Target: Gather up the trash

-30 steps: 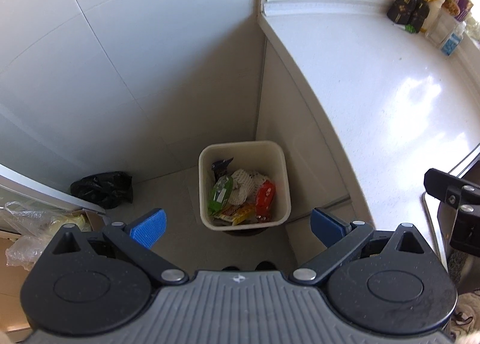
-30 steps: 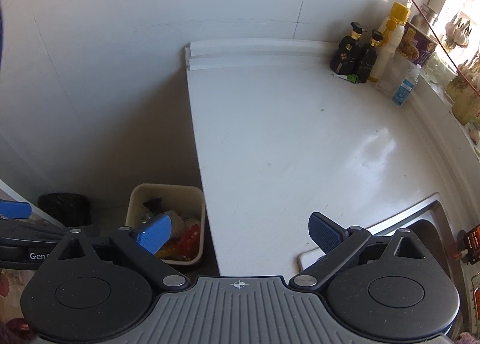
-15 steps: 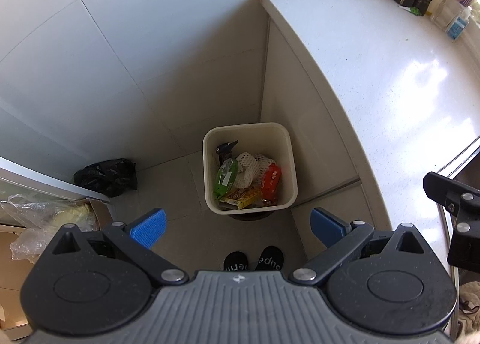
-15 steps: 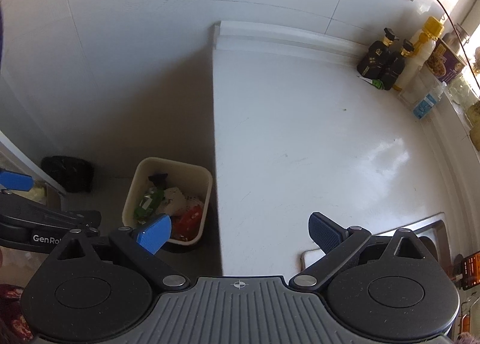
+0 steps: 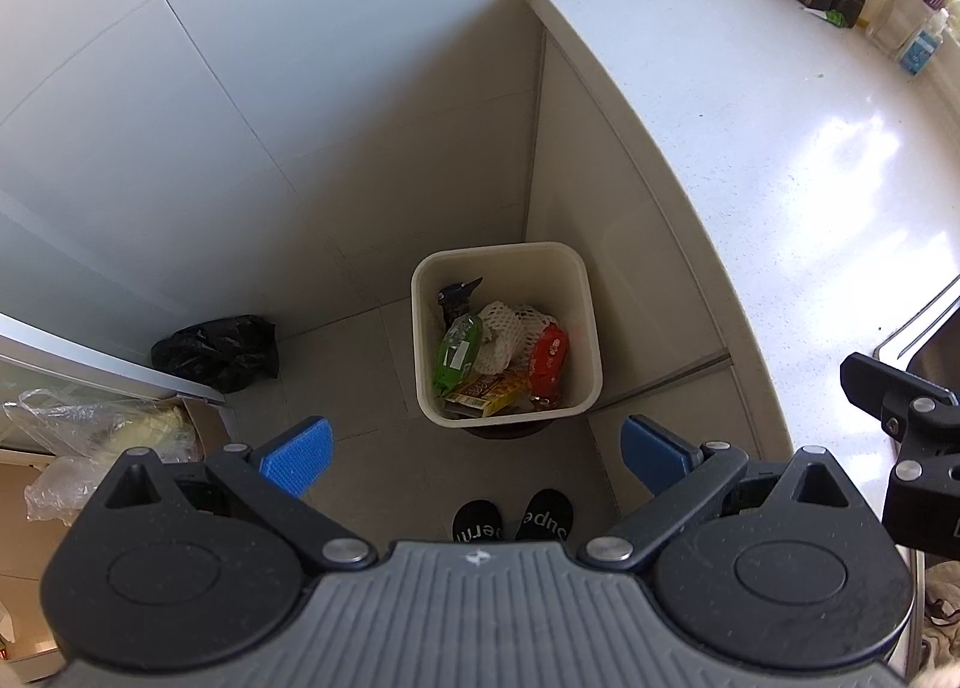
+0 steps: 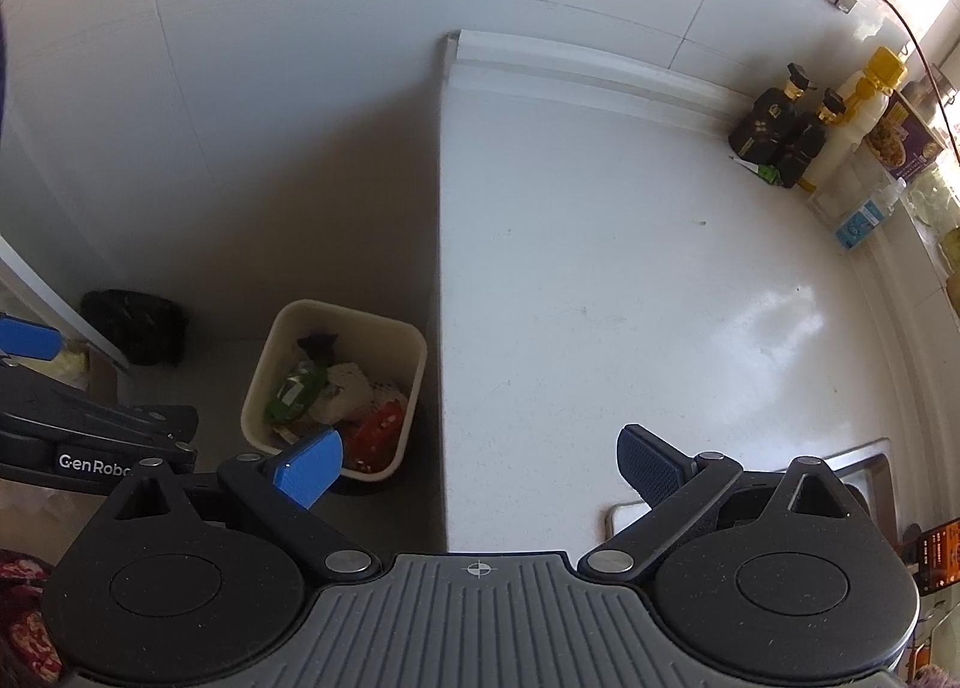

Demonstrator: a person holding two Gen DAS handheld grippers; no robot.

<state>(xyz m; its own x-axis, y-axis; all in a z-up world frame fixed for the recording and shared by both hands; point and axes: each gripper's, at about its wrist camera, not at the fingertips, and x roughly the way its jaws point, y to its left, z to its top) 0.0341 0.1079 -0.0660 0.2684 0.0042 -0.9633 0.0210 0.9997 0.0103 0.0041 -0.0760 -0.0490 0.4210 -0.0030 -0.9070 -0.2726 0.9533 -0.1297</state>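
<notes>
1. Left wrist view: the left tongs (image 5: 471, 451) hang spread wide and empty, high above the floor. The bin (image 5: 506, 331) stands on the floor in the corner beside the tabletop (image 5: 780, 148), beyond the tips and well below them, between the two pads. It holds wrappers: a green one (image 5: 457, 349), a red one (image 5: 549, 358) and white netting (image 5: 510, 328). A black bag (image 5: 216, 351) lies on the floor to the left, apart from the bin.
2. Right wrist view: the right tongs (image 6: 480, 463) are likewise spread and hold nothing, over the tabletop's near left edge. The bin (image 6: 336, 385) sits low to the left, its near corner behind the left pad. No loose trash shows on the tabletop.
3. Judgement: the dropping step looks finished or nearly so. Next, probably, is finding any remaining trash, or lowering to the bin or the bag.
</notes>
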